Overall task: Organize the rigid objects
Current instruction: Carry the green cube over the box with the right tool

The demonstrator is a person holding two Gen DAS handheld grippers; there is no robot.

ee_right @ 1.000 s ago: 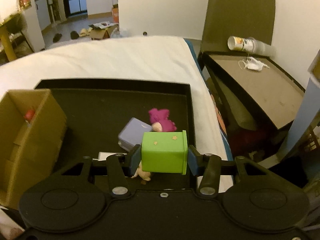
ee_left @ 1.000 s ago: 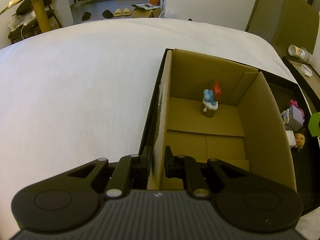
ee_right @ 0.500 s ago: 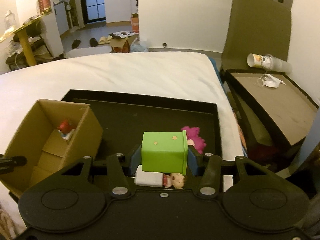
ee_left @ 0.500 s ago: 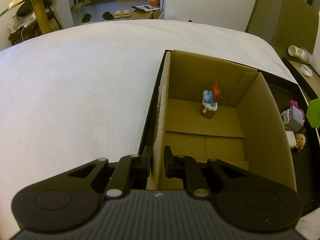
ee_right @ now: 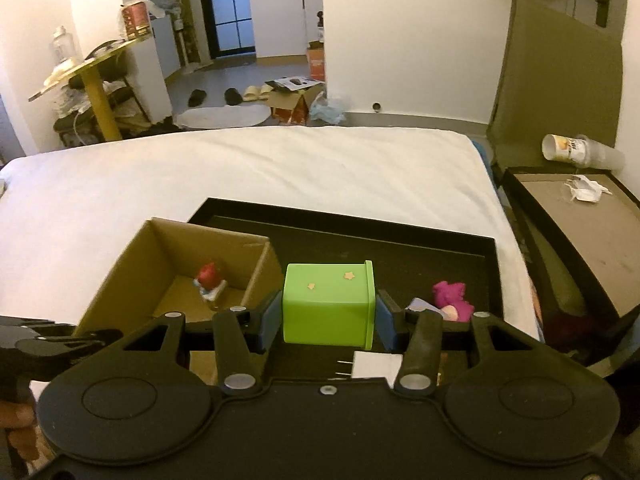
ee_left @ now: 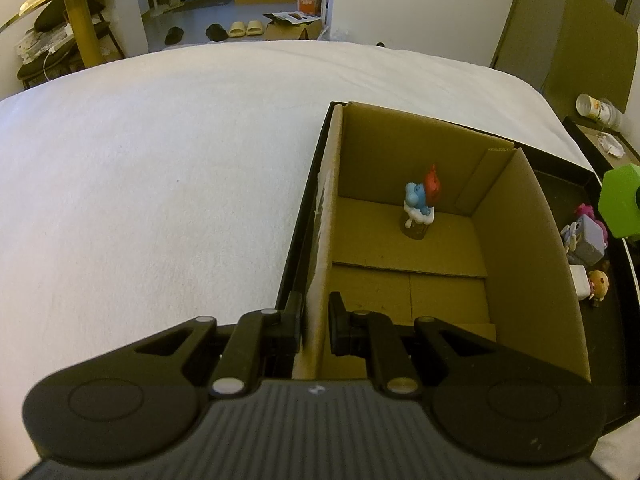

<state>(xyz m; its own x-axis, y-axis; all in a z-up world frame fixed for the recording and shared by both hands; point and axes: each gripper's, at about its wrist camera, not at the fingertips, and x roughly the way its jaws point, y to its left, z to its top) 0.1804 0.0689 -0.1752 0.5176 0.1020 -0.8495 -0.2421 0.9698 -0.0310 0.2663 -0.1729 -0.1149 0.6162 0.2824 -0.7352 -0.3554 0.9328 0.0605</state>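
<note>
My right gripper point(ee_right: 328, 314) is shut on a green cube point(ee_right: 329, 304) with small stars, held in the air above the black tray point(ee_right: 400, 240). That cube point(ee_left: 620, 204) also shows at the right edge of the left wrist view. An open cardboard box point(ee_left: 528, 264) stands in the tray's left part, with a blue and red figurine point(ee_left: 420, 204) upright on its floor. My left gripper point(ee_left: 315, 316) is shut on the box's left wall, one finger on each side. In the right wrist view the box point(ee_right: 120, 272) lies left of the cube.
More toys lie in the tray right of the box: a grey-purple block point(ee_left: 588, 236), a pink figure point(ee_right: 452, 296), a white block point(ee_right: 376, 366) and a small brown doll point(ee_left: 598, 284). The tray rests on a white bed point(ee_left: 160, 180). A side table with a cup point(ee_right: 568, 148) stands right.
My right gripper has risen with the green cube and swung left, bringing the box and far room into view. The cube now shows higher in the left wrist view. My left gripper stayed put.
</note>
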